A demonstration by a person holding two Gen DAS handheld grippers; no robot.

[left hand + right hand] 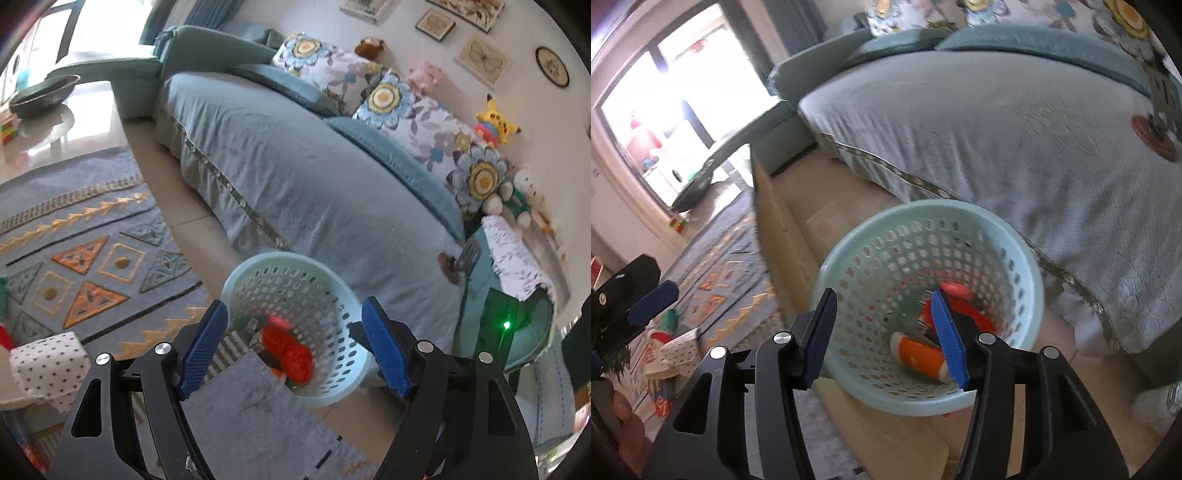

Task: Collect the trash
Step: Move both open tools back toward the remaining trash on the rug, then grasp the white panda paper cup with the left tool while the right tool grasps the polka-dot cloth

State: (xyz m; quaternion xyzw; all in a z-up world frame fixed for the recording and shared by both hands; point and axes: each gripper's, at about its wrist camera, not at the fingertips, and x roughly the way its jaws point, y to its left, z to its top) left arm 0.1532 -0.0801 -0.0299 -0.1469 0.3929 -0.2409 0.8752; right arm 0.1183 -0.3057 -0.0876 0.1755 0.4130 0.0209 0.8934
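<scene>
A pale green perforated basket (325, 273) stands on the floor beside the sofa; it also shows in the right wrist view (923, 218). Inside lie red and orange wrappers (291, 350), among them an orange tube (919, 356) and a pink piece (955, 290). My left gripper (295, 349) is open and empty above the basket's near rim. My right gripper (886, 334) is open and empty, hovering over the basket's mouth. The left gripper's blue finger (652, 301) shows at the right wrist view's left edge.
A teal sofa (295, 177) with floral cushions (402, 107) and plush toys fills the back. A patterned rug (81, 251) lies left. A dotted paper piece (48, 363), also in the right wrist view (679, 352), and colourful wrappers (663, 400) lie at lower left. A round brown item (448, 266) sits on the sofa.
</scene>
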